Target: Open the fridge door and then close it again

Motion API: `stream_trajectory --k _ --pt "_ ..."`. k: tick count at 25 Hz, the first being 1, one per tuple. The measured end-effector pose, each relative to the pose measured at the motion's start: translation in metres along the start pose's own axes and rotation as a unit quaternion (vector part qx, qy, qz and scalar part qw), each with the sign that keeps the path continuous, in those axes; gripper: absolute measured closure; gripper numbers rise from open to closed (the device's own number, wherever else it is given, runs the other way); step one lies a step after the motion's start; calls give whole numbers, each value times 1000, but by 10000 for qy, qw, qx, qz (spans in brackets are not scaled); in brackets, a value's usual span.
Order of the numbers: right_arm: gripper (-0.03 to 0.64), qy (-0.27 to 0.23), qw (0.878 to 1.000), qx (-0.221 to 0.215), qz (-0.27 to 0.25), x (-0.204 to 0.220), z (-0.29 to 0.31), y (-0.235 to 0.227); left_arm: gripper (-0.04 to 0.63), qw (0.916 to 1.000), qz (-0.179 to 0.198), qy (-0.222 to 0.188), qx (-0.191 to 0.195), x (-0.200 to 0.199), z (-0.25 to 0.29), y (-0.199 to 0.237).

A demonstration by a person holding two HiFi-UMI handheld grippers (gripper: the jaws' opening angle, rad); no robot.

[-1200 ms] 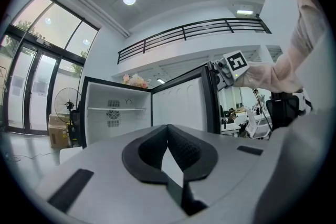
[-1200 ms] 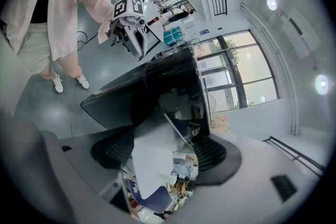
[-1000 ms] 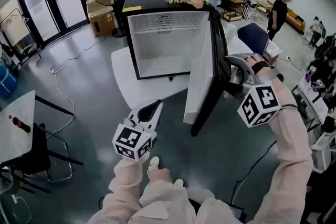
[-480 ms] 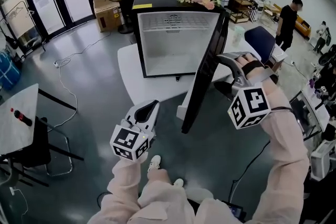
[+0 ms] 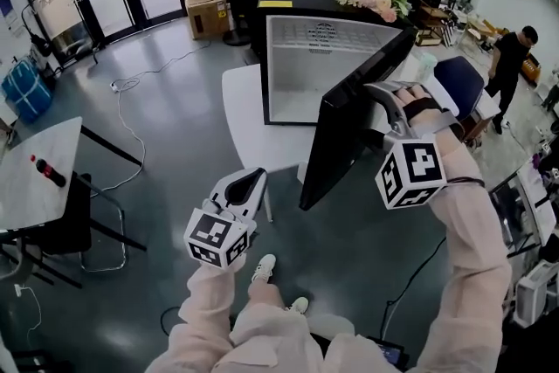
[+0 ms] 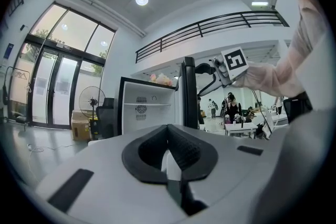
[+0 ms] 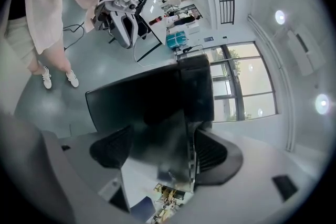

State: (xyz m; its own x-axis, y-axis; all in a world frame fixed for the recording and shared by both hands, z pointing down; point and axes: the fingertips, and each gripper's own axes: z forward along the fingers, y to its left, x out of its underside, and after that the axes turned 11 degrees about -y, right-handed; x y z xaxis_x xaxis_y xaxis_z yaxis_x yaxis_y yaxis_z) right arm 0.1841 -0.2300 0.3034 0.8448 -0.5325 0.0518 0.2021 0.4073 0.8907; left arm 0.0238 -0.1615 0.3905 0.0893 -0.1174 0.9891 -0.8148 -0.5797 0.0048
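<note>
The fridge door (image 5: 349,127) is skinned in glossy black, faintly mirror-like in the right gripper view, while the fridge (image 5: 301,74) is lined with smooth white plastic. The right hand-held gripper (image 5: 381,113) and the left hand-held gripper (image 5: 249,182) are shelled in smooth, matt pale-grey plastic. Ribbed black rubbery pads (image 7: 212,152) are fitted to the right one. The marker cubes (image 5: 410,173) are faced in matt black-and-white print. The sleeves (image 5: 476,249) are made of soft pale-pink cloth. The bench (image 5: 244,113) is topped in matt white. The floor (image 5: 157,162) is finished in polished grey with a sheen. A far box (image 5: 208,9) is made of brown cardboard.
</note>
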Motion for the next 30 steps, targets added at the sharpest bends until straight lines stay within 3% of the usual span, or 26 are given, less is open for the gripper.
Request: stream_trajectory --k 10,19,30 --pt "261 72 9998 50 157 -16 49 -24 583 9997 71 -64 -222 -9 5 37" --pt "259 332 9986 -240 332 -25 105 -51 583 9996 64 -88 -278 -10 22 76" --pt "259 415 9982 -152 395 -18 168 -84 583 9990 56 -125 -417 -7 45 127"
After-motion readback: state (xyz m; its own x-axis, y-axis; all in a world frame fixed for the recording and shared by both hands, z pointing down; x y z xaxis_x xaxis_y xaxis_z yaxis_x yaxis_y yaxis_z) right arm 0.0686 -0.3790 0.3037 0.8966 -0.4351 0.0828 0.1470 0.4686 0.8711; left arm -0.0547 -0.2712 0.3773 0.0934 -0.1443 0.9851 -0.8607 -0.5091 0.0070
